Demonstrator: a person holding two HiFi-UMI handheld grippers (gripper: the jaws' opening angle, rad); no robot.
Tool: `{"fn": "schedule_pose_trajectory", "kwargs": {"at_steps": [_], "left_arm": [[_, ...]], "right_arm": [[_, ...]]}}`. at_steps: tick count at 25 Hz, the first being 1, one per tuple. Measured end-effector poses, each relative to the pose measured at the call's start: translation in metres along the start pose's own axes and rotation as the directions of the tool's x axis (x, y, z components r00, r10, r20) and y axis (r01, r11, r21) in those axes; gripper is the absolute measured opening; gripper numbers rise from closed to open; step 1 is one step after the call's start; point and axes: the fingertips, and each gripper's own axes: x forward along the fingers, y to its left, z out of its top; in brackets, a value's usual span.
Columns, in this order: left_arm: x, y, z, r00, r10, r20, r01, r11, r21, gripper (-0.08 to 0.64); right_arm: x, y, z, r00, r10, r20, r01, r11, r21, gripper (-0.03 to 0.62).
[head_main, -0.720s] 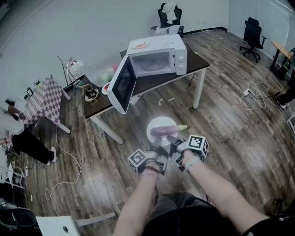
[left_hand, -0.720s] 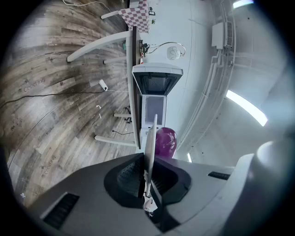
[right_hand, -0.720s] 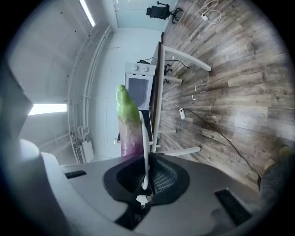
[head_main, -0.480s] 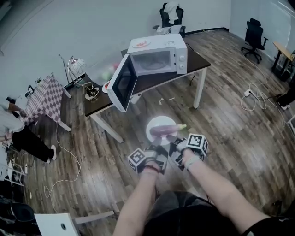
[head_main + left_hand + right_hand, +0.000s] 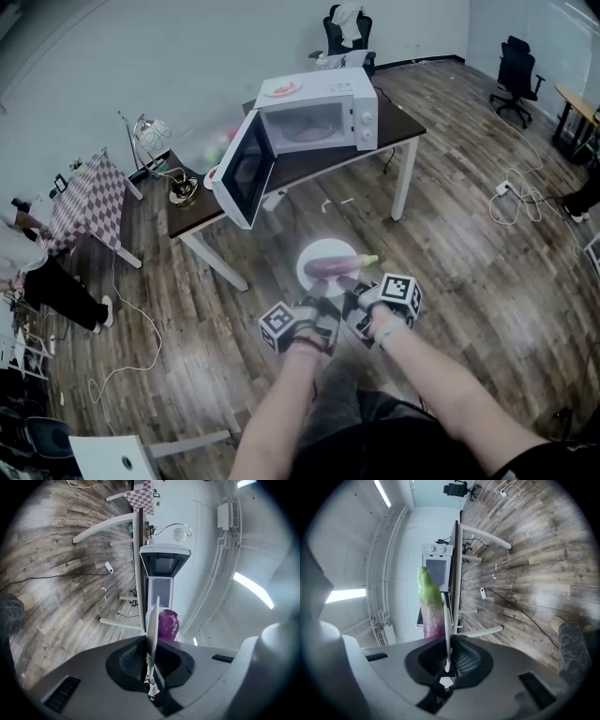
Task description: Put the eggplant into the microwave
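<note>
Holding plate (image 5: 323, 249) with eggplant (image 5: 339, 266) over floor, well short of microwave (image 5: 319, 120) on bench (image 5: 309, 169); door (image 5: 246, 173) open.

Left gripper (image 5: 150, 665) view: jaws clamped on plate rim, purple end just beyond.

Right gripper (image 5: 447, 660) view: jaws pinching opposite rim, green stem ahead.

Judgement: keep plate level, grips firm, enter cavity square, clear of door.

Purple eggplant (image 5: 337, 265) on plate (image 5: 314, 251); microwave (image 5: 317, 120) open
</note>
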Motion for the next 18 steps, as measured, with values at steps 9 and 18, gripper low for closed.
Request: {"fn": "schedule_pose_trajectory", "kwargs": {"at_steps": [9, 18], "left_arm": [[0.036, -0.003, 0.022, 1.0, 0.003, -0.006, -0.003, 1.0, 0.008, 0.025], [0.089, -0.007, 0.058, 1.0, 0.015, -0.017, -0.015, 1.0, 0.0, 0.025]], "right_arm": [[0.03, 0.005, 0.029, 1.0, 0.016, -0.001, -0.016, 1.0, 0.021, 0.026], [0.078, 0.011, 0.071, 1.0, 0.001, 0.003, -0.002, 1.0, 0.028, 0.026]]}}
